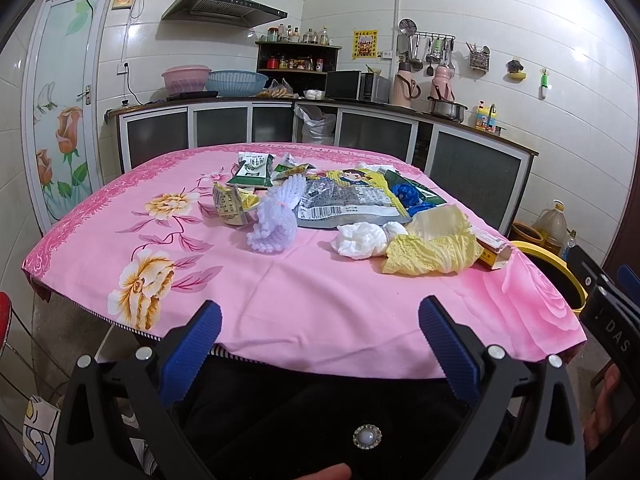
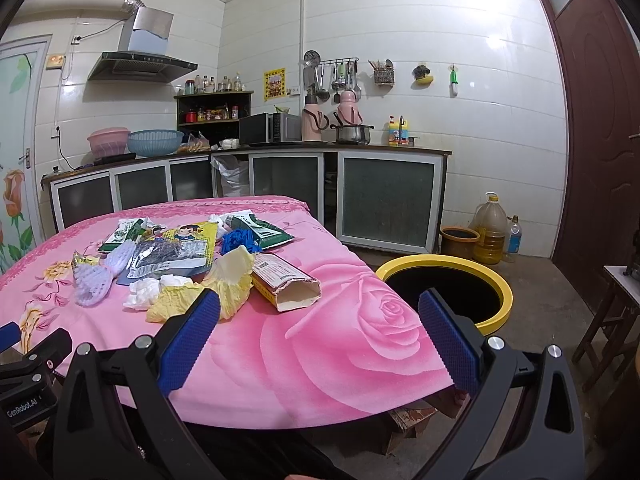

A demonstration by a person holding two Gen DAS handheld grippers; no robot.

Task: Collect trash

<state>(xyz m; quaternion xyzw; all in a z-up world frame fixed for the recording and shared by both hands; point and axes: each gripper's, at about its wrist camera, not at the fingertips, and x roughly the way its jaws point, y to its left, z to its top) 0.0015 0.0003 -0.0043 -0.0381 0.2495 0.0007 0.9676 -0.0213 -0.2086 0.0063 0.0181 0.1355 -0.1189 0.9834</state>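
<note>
A home kitchen. White tiled walls carry a range hood (image 1: 224, 8) and a rail of hanging utensils (image 1: 430, 50). A counter (image 2: 248, 148) with glass-front cabinets holds a microwave (image 2: 270, 128), a pot (image 2: 352, 134), thermoses (image 1: 404, 84) and a spice shelf (image 1: 298, 58).

Litter sits bunched toward the far middle of the pink floral table (image 1: 280, 288): green snack wrappers (image 1: 250, 170), a large flat printed bag (image 1: 344, 200), lavender foam netting (image 1: 276, 216), crumpled white tissue (image 1: 362, 240), wilted yellow cabbage leaf (image 1: 436, 248) and an open-ended cardboard box (image 2: 286, 284) nearest the right edge. A yellow-rimmed bin (image 2: 476, 268) stands on the floor beside that edge.
</note>
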